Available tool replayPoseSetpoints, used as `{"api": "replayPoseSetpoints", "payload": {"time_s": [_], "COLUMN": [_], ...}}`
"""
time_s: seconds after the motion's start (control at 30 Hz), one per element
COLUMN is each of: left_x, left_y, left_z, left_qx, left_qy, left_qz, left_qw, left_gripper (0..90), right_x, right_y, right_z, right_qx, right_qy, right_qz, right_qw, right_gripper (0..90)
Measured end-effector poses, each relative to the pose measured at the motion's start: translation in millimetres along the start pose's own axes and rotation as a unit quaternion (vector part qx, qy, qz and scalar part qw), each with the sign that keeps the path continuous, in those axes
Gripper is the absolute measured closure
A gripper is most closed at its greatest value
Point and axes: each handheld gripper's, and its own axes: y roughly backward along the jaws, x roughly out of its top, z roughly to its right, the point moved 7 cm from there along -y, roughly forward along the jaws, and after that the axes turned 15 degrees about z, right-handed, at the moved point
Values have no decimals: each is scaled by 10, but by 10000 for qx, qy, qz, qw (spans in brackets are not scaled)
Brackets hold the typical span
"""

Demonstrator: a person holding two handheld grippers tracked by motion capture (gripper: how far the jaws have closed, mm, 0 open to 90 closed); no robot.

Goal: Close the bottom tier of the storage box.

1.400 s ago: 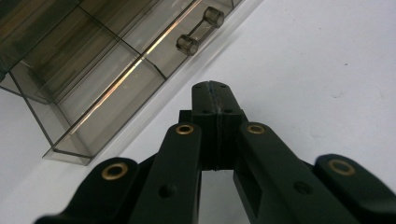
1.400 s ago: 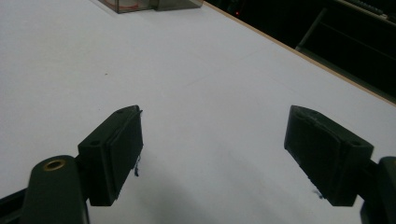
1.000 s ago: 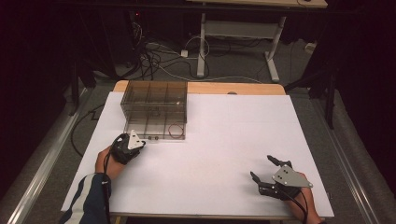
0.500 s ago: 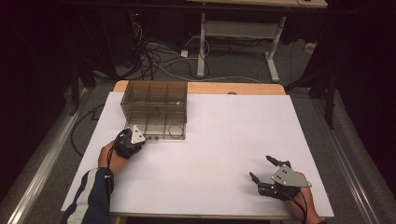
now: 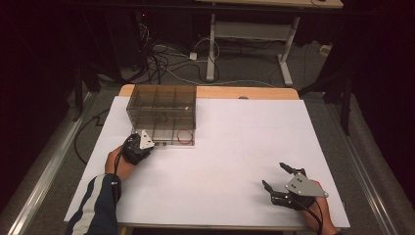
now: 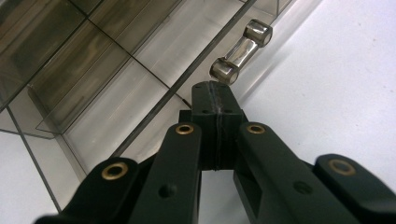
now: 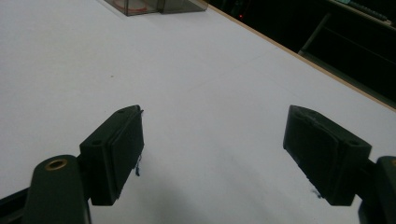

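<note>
left gripper [image 6: 215,100] hides drawer handle's [image 6: 241,50] near end

The drawer box [image 5: 163,113] looks like smoky, glossy clear plastic; its handle [image 6: 241,51] is shiny and transparent; the table [image 5: 235,161] is matt white; the gripper pads [image 7: 126,149] are matt black.

The desk [image 5: 235,147] is covered by a white sheet, with a strip of bare wood left showing along its far edge. A smoky transparent drawer box [image 5: 164,105] is set on the sheet near the far left corner. A small red ring [image 5: 184,136] is seen inside its lowest front compartment.
</note>
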Motion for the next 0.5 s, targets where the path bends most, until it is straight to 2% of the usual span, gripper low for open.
{"api": "replayPoseSetpoints", "payload": {"time_s": [0.17, 0.37, 0.5], "left_x": [13, 31, 60], "left_y": [-17, -53, -88], "left_z": [2, -9, -45], "left_qx": [41, 71, 121], "left_qy": [-72, -273, -250], "left_qz": [-5, -9, 5], "left_qw": [10000, 9996, 9996], "left_gripper": [875, 874, 875], "right_x": [1, 2, 7], "right_y": [4, 11, 8], "right_z": [-10, 2, -1], "right_qx": [33, -18, -6], "right_qy": [27, 14, 20], "right_qz": [-3, -8, -1], "right_qw": [10000, 10000, 10000], "right_gripper": [207, 207, 207]}}
